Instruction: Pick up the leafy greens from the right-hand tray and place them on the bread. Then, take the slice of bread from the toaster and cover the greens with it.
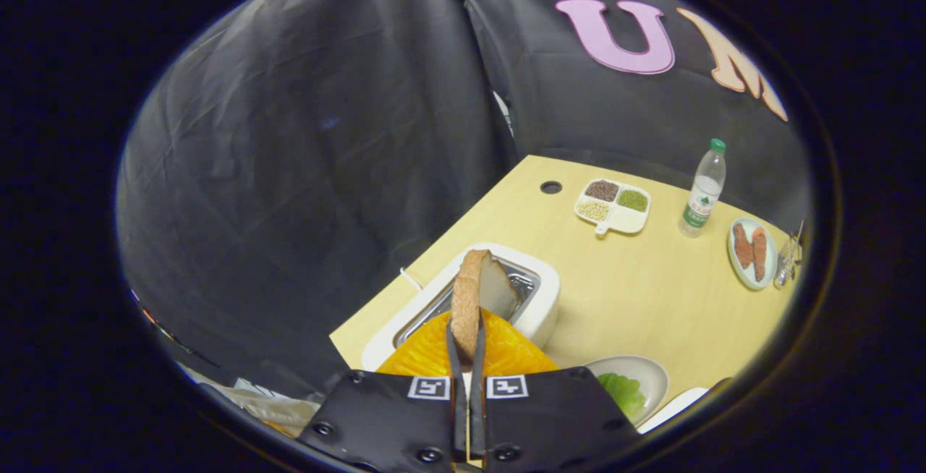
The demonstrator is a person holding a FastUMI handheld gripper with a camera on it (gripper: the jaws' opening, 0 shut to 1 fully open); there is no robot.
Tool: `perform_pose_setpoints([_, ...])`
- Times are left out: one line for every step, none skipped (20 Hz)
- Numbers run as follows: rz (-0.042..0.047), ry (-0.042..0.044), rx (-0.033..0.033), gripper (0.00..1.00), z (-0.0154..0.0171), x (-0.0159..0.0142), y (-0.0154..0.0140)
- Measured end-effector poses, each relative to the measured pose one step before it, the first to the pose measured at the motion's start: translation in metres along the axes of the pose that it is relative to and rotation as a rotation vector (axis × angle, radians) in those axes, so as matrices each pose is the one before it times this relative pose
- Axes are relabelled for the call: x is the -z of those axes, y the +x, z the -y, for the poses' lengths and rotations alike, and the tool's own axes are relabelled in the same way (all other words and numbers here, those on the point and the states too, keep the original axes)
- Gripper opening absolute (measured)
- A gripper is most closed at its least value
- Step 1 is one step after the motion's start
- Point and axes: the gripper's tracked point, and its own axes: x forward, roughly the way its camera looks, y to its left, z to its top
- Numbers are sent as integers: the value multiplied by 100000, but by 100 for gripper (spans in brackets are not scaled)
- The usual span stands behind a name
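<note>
While fingers (466, 335) pinch bread slice (477, 292), toaster (535, 299) beneath

Bare pale wooden counter (636, 292) lies open between white toaster (539, 307), divided snack tray (613, 207) and clear water bottle (703, 192).

The gripper (466, 346) has two broad, flat, angular plates side by side, each fastened with round dark screws at its corners. Each plate carries a small square black-and-white coded marker near its inner top corner. Two thin, narrow fingers (477, 343) extend forward from between the plates.
</note>
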Motion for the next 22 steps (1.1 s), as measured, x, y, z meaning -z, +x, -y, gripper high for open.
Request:
perform_pose_setpoints([918,1144,-554,5,181,-306,-605])
perform_pose_setpoints([1602,1261,269,5,420,-196,-346])
perform_pose_setpoints([1494,1080,-88,5,265,-200,-589])
perform_pose_setpoints([291,941,-248,5,262,-207,-629])
perform_pose_setpoints([1459,1292,-324,5,221,-271,-496])
perform_pose_setpoints([633,1813,-1045,5,49,-80,-305])
perform_pose_setpoints([959,1211,499,5,469,-158,-629])
perform_pose_setpoints([1049,511,288,5,489,-275,-494])
perform_pose_setpoints([762,665,71,5,359,-220,-334])
perform_pose_setpoints([936,177,819,5,450,-100,-580])
perform_pose_setpoints([513,-79,809,5,487,-16,-501])
perform_pose_setpoints([674,805,323,5,464,46,-494])
perform_pose_setpoints([307,1083,109,5,332,248,-180])
perform_pose_setpoints([297,1023,497,5,566,155,-227])
perform_pose_setpoints([-144,1029,692,5,631,452,-344])
perform_pose_setpoints([-165,1266,996,5,700,334,-285])
perform_pose_setpoints([-110,1402,707,5,580,433,-330])
perform_pose_setpoints([-80,1511,570,4,660,427,-135])
perform_pose_setpoints([-177,1634,559,4,612,431,-168])
perform_pose_setpoints([-296,1640,696,4,672,473,-133])
perform_pose_setpoints([-246,1619,663,4,645,626,-24])
perform_pose_setpoints([148,1358,546,4,575,360,-81])
